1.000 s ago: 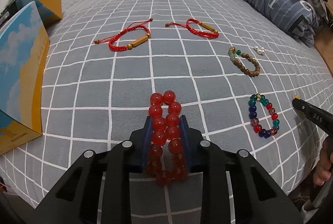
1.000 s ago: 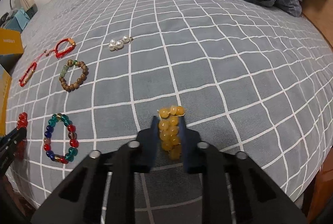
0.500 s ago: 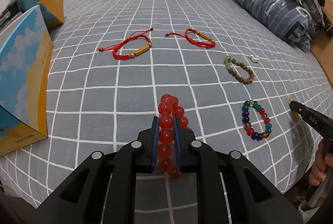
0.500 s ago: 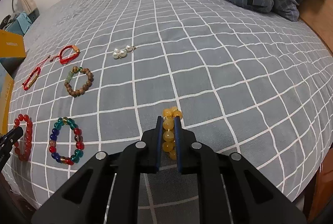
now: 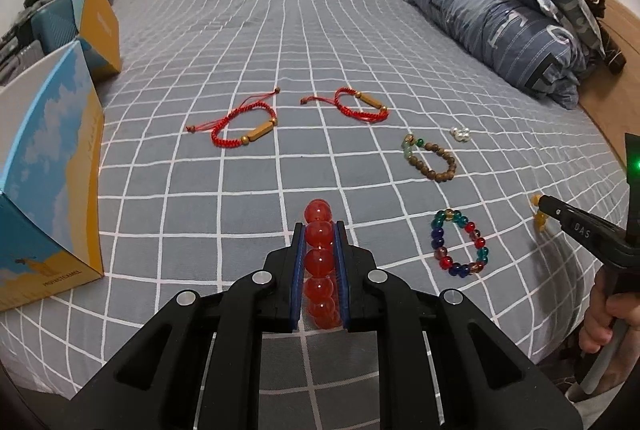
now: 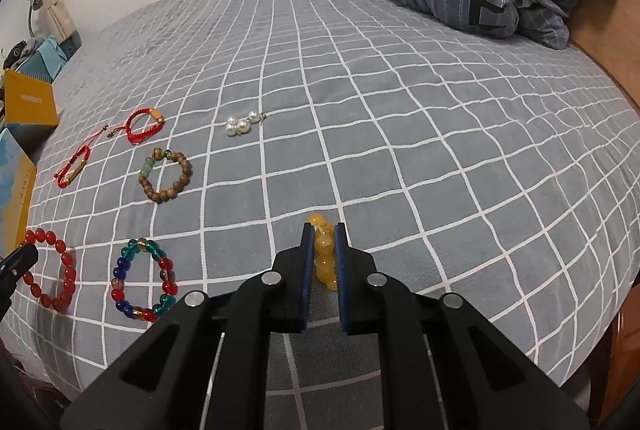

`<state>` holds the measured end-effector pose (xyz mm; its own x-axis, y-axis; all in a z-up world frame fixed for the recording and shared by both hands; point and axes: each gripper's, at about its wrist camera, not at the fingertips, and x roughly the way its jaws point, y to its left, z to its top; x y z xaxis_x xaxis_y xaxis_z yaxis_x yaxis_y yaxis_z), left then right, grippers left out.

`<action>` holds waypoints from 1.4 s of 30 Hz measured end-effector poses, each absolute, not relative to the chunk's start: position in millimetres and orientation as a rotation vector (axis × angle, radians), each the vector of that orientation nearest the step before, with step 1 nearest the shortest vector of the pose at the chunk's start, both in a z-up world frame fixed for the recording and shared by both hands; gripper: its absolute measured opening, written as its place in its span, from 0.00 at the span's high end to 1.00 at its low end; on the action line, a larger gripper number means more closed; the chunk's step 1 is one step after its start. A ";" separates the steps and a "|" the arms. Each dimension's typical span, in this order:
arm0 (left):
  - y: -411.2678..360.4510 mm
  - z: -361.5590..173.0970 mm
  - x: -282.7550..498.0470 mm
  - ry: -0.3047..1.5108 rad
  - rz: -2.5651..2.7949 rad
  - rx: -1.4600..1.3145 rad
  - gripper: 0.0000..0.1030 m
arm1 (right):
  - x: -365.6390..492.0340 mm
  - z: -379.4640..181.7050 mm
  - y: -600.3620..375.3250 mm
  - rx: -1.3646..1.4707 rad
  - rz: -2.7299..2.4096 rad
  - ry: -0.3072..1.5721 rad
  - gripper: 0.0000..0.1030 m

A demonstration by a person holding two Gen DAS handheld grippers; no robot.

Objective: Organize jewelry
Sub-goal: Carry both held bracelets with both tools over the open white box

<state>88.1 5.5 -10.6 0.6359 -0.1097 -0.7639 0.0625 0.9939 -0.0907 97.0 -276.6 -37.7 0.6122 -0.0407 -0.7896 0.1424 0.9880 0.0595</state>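
Big red glass-bead bracelet (image 5: 319, 262) pinched flat between jaws. Small amber-yellow bead bracelet (image 6: 323, 257) likewise pinched. Multicoloured glass-bead bracelet (image 5: 459, 243), brown wooden-bead bracelet (image 5: 430, 161), two red cord bracelets (image 5: 244, 126) flat on bed.

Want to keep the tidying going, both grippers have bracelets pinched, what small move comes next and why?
Probably lift the left gripper slightly: its fingers are clamped on the red bead bracelet, which hangs low over the bedspread, and the cardboard box sits left.

hand-held gripper (image 5: 319, 230) | black linkage | blue pads | silver screws
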 end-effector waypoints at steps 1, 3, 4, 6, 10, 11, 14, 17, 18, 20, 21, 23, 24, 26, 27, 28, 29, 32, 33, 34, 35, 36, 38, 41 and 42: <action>5.3 -9.3 87.4 0.872 -0.102 -0.057 0.87 | 96.4 -36.7 -276.5 0.121 -0.105 0.904 0.91; 4.3 -6.8 85.5 0.863 -0.104 -0.053 0.87 | 94.9 -34.2 -275.6 0.122 -0.105 0.898 0.91; 3.9 -5.7 84.9 0.860 -0.104 -0.053 0.87 | 93.8 -33.0 -275.2 0.122 -0.106 0.895 0.91; 3.8 -3.5 82.9 0.854 -0.106 -0.055 0.87 | 91.6 -29.7 -274.6 0.124 -0.104 0.887 0.91; 4.6 2.0 77.9 0.844 -0.103 -0.055 0.87 | 87.6 -22.9 -271.1 0.123 -0.099 0.874 0.91; 5.3 4.1 76.1 0.840 -0.101 -0.056 0.87 | 86.4 -21.2 -269.5 0.121 -0.098 0.871 0.91; 6.7 10.3 70.5 0.828 -0.096 -0.055 0.87 | 81.5 -14.7 -265.7 0.118 -0.093 0.861 0.91; 8.0 15.8 65.8 0.816 -0.089 -0.052 0.87 | 76.7 -8.8 -263.0 0.116 -0.089 0.852 0.91; 8.9 18.3 63.9 0.812 -0.089 -0.053 0.87 | 74.7 -6.4 -261.8 0.115 -0.087 0.849 0.91; 10.1 22.0 61.0 0.807 -0.088 -0.054 0.87 | 71.6 -1.9 -259.8 0.114 -0.086 0.843 0.91; 11.0 24.4 59.2 0.803 -0.087 -0.055 0.87 | 69.4 1.1 -258.5 0.113 -0.084 0.839 0.91; 11.8 28.9 55.2 0.796 -0.085 -0.055 0.87 | 66.4 5.6 -256.6 0.110 -0.083 0.834 0.91; 11.9 30.6 53.4 0.792 -0.084 -0.056 0.87 | 64.4 8.8 -255.0 0.104 -0.086 0.830 0.91; 12.8 34.5 50.3 0.787 -0.082 -0.056 0.87 | 60.8 13.7 -253.3 0.097 -0.086 0.822 0.91; 13.3 37.7 47.7 0.782 -0.081 -0.055 0.87 | 58.3 16.7 -251.5 0.095 -0.084 0.819 0.91; 13.8 40.1 45.4 0.777 -0.080 -0.055 0.87 | 56.3 19.1 -250.5 0.093 -0.082 0.816 0.91; 14.2 41.5 44.2 0.775 -0.079 -0.055 0.87 | 54.3 21.4 -249.0 0.092 -0.081 0.813 0.91; 15.1 48.0 38.1 0.765 -0.075 -0.053 0.87 | 47.8 30.9 -244.0 0.086 -0.075 0.802 0.91; 15.7 51.5 34.5 0.760 -0.074 -0.052 0.87 | 46.1 33.2 -242.8 0.085 -0.073 0.799 0.91; 16.3 53.2 32.6 0.757 -0.073 -0.052 0.87 | 44.3 35.3 -241.1 0.083 -0.071 0.797 0.91; 17.5 55.4 29.8 0.753 -0.072 -0.051 0.87 | 42.8 37.2 -239.7 0.083 -0.070 0.796 0.91; 19.3 57.9 27.1 0.749 -0.069 -0.051 0.87 | 40.8 39.3 -238.6 0.083 -0.070 0.796 0.91; 24.2 61.0 22.9 0.746 -0.060 -0.054 0.87 | 38.2 43.6 -235.3 0.083 -0.067 0.795 0.91; 29.8 64.8 18.2 0.744 -0.044 -0.055 0.87 | 33.1 51.4 -227.2 0.077 -0.058 0.786 0.91; 31.8 66.4 16.5 0.742 -0.037 -0.054 0.87 | 31.8 53.5 -224.5 0.076 -0.055 0.784 0.91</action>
